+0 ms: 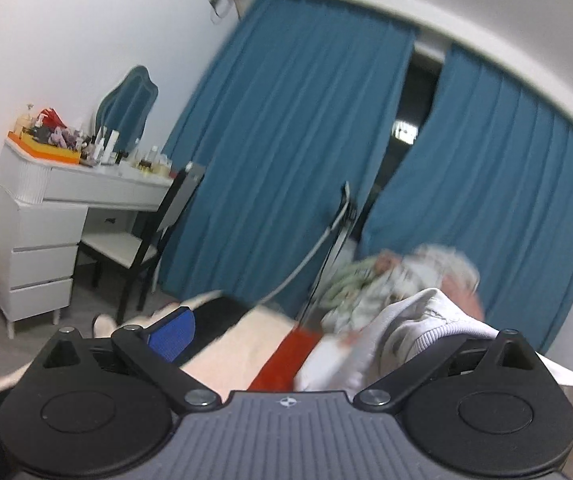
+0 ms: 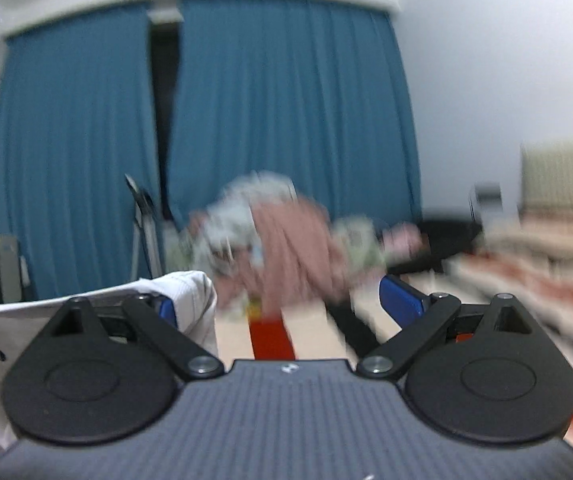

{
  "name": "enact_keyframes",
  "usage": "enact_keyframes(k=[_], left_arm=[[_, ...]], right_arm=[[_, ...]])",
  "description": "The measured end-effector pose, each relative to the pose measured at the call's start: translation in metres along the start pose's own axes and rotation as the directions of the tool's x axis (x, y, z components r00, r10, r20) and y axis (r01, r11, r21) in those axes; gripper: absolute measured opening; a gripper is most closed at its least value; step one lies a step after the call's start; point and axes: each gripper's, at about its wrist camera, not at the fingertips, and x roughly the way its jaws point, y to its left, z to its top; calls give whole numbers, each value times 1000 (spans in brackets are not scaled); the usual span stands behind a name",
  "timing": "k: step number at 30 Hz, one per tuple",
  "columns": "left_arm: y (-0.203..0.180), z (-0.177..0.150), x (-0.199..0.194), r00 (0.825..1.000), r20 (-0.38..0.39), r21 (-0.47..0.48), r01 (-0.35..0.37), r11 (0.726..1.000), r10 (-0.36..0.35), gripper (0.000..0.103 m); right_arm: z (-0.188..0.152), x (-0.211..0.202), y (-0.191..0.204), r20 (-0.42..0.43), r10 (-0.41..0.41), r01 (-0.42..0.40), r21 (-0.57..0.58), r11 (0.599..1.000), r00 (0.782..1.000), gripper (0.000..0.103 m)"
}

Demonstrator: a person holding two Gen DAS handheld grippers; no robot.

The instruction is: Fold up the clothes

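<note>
Left wrist view gives me a desk left of the curtain; right wrist shows bedding. Both grippers spread, empty.

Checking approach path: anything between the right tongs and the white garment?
Nothing visible. The white garment already lies against the left finger of the right tongs, which stand wide open. The pink and floral clothes pile sits farther ahead on the bed, off that path.
</note>
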Motion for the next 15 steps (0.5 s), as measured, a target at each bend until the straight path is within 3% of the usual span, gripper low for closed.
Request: enact_keyframes(k=[4,10,12,15], left_arm=[[-29,91,-35,991,125,-6,54,999,-53,102],[-89,215,-78,937,329,114,84,990,-118,103],[-111,241,-76,926,351,150,95,984,-143,103],[-139,265,-60,927,340,187,102,977,-162,103]], right_arm=[[107,-25,12,148,38,-27,-74,997,988,97],[245,-44,14,285,55,-29,-95,995,957,97],[279,-39,13,305,45,-12,-109,994,951,97],[308,-20,9,303,35,2,-123,992,952,97]])
